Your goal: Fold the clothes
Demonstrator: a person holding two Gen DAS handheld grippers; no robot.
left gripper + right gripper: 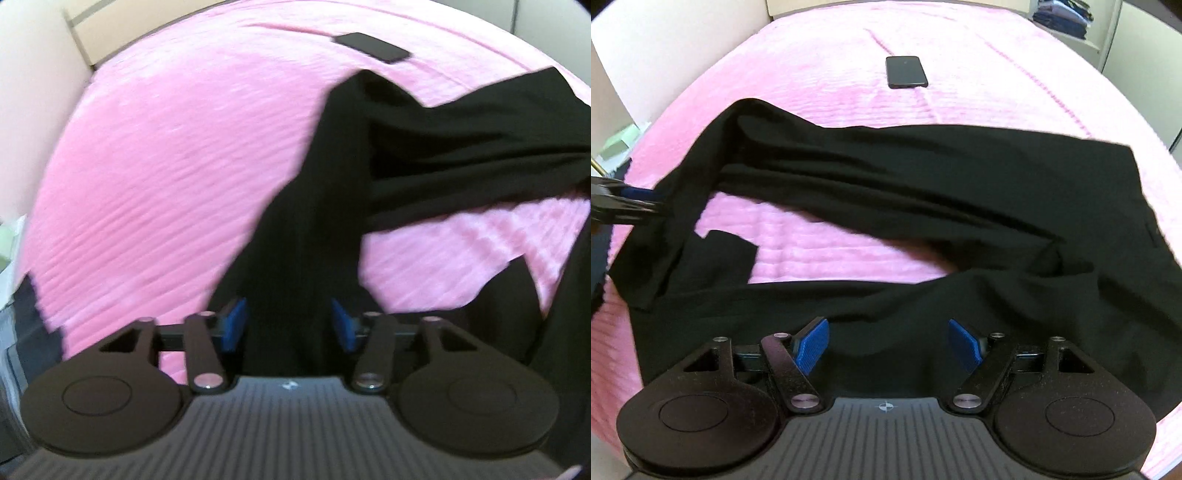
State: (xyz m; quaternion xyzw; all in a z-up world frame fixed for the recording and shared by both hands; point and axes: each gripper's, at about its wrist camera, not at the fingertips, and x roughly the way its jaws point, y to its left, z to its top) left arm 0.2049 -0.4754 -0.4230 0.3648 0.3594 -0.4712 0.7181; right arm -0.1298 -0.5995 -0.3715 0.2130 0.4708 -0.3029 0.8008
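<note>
Black garment [923, 206] lies crumpled on the pink bed [820, 74] — left tool [288, 321] and right tool [888, 341] both spread apart over cloth.

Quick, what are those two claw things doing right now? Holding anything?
Left gripper: jaws apart, black garment lies between them, not pinched.
Right gripper: open, holding nothing, over the garment's near edge.

Your left tongs [288, 325]: jaws apart, black garment [424, 147] between them | pink bed [166, 166] beneath | phone [371, 47] far off
</note>
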